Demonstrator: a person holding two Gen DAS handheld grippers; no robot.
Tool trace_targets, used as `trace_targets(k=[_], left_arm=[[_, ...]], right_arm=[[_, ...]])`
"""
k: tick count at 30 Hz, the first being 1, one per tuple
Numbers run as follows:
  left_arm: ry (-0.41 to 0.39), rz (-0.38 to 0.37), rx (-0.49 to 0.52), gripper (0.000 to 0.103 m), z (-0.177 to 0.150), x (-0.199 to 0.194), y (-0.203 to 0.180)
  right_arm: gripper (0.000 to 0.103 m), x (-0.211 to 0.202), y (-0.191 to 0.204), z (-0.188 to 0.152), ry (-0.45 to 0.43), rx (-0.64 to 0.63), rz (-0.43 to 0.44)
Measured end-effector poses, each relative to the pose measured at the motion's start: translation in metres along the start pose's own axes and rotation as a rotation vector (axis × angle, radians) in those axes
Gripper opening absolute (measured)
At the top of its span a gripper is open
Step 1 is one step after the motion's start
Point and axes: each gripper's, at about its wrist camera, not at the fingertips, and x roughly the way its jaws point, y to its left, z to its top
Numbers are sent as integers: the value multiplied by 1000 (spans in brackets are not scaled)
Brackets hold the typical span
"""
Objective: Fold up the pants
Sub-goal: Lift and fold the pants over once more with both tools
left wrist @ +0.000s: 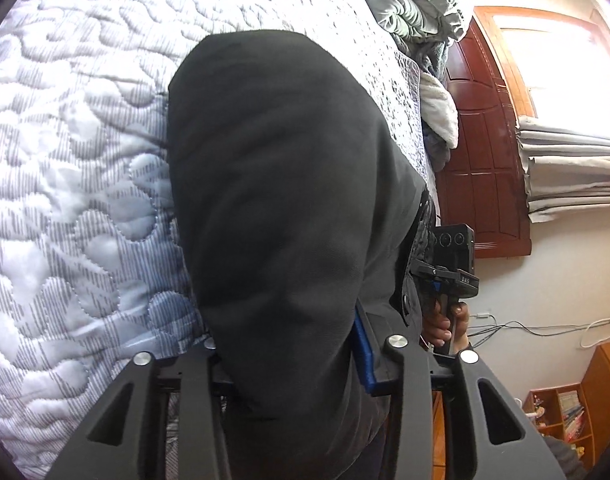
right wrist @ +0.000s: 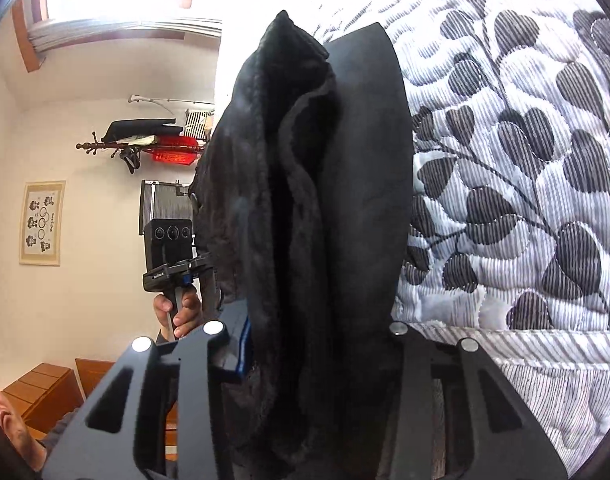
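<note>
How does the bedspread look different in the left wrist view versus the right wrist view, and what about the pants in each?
In the left wrist view the bedspread shows pale wavy quilting; in the right wrist view the bedspread shows bold dark leaves. The pants look smooth and rounded on the left; the pants on the right show a fuzzy inner lining and layered edges. In both, dark fabric sits between the tool's fingers.

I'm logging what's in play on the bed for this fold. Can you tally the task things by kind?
Black pants: 1
Handheld tools: 2, the left tool and the right tool, each clamped on the pants
Quilted bedspread: 1
Total: 4
</note>
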Motion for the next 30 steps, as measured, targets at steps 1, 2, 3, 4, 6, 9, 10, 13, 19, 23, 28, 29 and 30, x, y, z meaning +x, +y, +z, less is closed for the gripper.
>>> trace_targets(k=[1, 2, 3, 4, 6, 9, 10, 13, 19, 23, 28, 29, 30], left_arm=[[-3, 3, 5, 36, 1, -3, -2], [-6, 3, 7, 34, 1, -3, -3], [-7, 6, 8, 33, 1, -4, -4], [-7, 10, 11, 33, 1, -4, -5], [-12, 14, 18, 31, 1, -8, -7], [-28, 12, 28, 31, 1, -18, -11], [-34, 10, 33, 31, 2, -22, -12], [-59, 12, 50, 31, 4, -40, -17], [-124, 33, 54, 31, 23, -91, -9], [-152, 56, 21, 31, 55, -119, 10], [-163, 63, -47, 31, 100, -143, 54], [-161, 61, -60, 31, 107, -146, 64], [-157, 58, -73, 31, 113, -147, 75]], right_arm=[[37, 1, 7, -1, -4, -3, 0], [36, 1, 11, -1, -7, -8, -3], [36, 1, 16, -2, -9, -11, -4], [35, 2, 21, -2, -11, -15, -7], [35, 5, 34, 3, -13, -24, -13], [35, 7, 54, 9, -16, -49, -17], [35, 7, 61, 13, -15, -59, -18], [35, 13, 81, 30, -5, -94, -26], [35, 51, 123, 89, 12, -155, -22], [35, 93, 139, 136, 35, -161, -21], [35, 146, 143, 187, 66, -142, -23], [35, 155, 141, 195, 73, -137, -25], [35, 165, 140, 202, 83, -130, -29]])
